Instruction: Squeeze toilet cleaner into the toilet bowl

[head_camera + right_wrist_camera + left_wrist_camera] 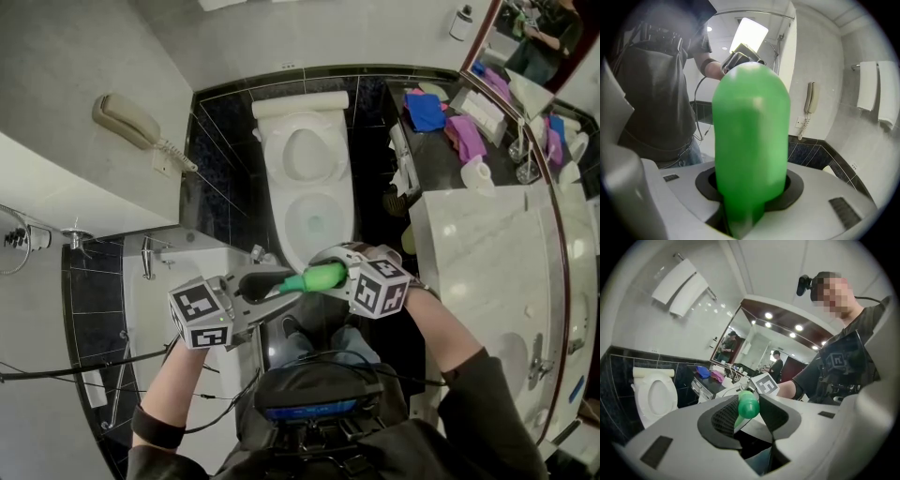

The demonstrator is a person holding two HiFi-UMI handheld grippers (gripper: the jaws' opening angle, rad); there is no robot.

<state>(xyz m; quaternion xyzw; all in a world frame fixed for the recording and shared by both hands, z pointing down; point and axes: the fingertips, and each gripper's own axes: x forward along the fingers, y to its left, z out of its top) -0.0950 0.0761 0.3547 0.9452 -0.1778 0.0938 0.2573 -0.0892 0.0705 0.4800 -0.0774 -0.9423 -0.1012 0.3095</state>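
A green toilet cleaner bottle (314,278) lies roughly level between my two grippers, over the front of the white toilet (281,220), whose lid is up. My right gripper (342,274) is shut on one end of it; in the right gripper view the green body (751,136) fills the space between the jaws (750,187). My left gripper (255,284) holds the opposite end. There, in the left gripper view, the rounded green tip (748,405) sits between the dark pads (725,418), which press on both its sides. The bowl's water shows beyond the bottle.
A wall phone (131,122) hangs at the left. A dark counter (427,155) with blue and purple cloths and a marble vanity (497,253) stand at the right. Towels (679,284) hang high on the wall. My knees are just before the toilet.
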